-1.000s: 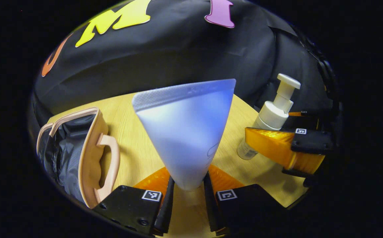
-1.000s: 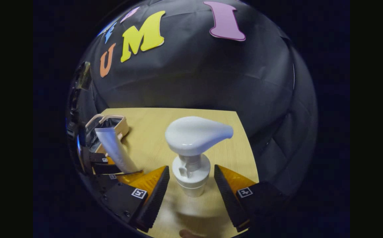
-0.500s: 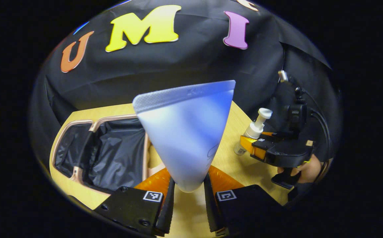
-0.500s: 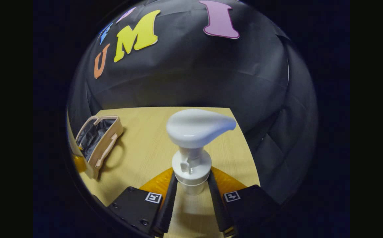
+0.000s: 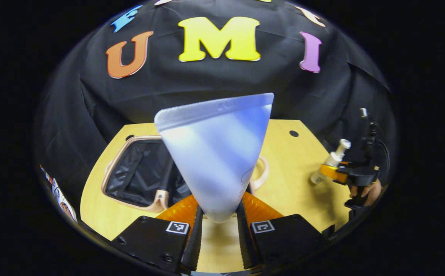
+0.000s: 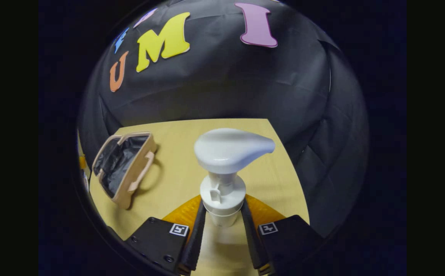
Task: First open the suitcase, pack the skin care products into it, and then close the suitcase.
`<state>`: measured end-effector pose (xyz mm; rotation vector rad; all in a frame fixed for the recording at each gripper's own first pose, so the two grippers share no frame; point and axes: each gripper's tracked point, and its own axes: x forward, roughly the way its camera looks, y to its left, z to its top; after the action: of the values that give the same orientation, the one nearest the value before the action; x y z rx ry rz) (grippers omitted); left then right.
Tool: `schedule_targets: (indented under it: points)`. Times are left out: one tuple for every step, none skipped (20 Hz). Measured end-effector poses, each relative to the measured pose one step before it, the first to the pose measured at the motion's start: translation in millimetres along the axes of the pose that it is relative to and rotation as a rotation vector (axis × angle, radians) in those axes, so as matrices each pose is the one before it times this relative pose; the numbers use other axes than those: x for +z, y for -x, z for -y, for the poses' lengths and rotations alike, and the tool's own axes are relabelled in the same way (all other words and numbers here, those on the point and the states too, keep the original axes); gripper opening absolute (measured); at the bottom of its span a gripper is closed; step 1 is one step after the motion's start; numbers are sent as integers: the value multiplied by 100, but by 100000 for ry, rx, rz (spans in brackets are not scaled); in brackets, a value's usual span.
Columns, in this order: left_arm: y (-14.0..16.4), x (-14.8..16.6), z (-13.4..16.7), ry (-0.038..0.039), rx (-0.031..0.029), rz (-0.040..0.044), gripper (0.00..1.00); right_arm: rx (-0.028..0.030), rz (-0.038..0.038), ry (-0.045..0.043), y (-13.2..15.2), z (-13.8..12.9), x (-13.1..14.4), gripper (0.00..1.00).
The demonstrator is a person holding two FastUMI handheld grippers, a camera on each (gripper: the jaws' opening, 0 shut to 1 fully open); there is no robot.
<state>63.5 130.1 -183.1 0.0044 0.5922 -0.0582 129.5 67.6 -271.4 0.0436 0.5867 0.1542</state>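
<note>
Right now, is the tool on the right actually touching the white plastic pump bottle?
Touching. In the right gripper view, the right tool has both fingers pressed against the white plastic pump bottle just below its collar, no gap.

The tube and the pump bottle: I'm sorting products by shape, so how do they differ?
The tube is flat, fanning up to a wide crimped edge; the pump bottle is round with a spout head. The tube looks bluish-white, the pump bottle white. Shared: each is clamped low in a claw, the tube in the left claw, the bottle in the right claw.

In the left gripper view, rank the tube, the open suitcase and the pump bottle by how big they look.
1. Tube, though nearness to the camera inflates it.
2. Suitcase.
3. Pump bottle, far off.
</note>
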Motion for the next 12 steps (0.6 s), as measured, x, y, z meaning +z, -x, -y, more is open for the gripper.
schedule_targets:
  points:
    - [-1201,-40,-1680,666,1367,-730,45,676,282,1088,938,-1163,83,49]
    - [-986,15,-1142,623,259,-744,45,797,602,459,866,-1249,138,46]
    - [-1090,-195,-897,518,-993,-1095,45,899,110,-1241,870,-1218,239,49]
    - [-465,-164,-398,-83,-793,-382,45,871,-548,-1864,709,-1308,100,49]
    - [-865,-175,-494,-341,-792,-1437,45,767,-1055,-1770,652,-1348,70,47]
    - [-1122,-378,-104,-486,-1381,-1741,45,597,113,-660,646,-1349,126,49]
    - [-1105,-534,-34,-749,-950,-2499,45,710,158,1284,397,-1262,127,49]
    - [-1227,-534,-62,-1181,-706,-2899,45,353,684,1926,414,-1095,221,49]
    - [-1266,-439,-104,-309,-216,-2331,45,145,707,1964,461,-895,308,49]
    - [-1298,-614,272,-635,-954,-3155,45,-105,344,1862,552,-686,96,46]
    - [-1152,-418,107,-659,-796,-2446,45,-28,106,1288,328,-604,228,46]
    - [-1079,-635,18,-1003,-725,-3667,45,9,-180,966,177,-411,-36,49]
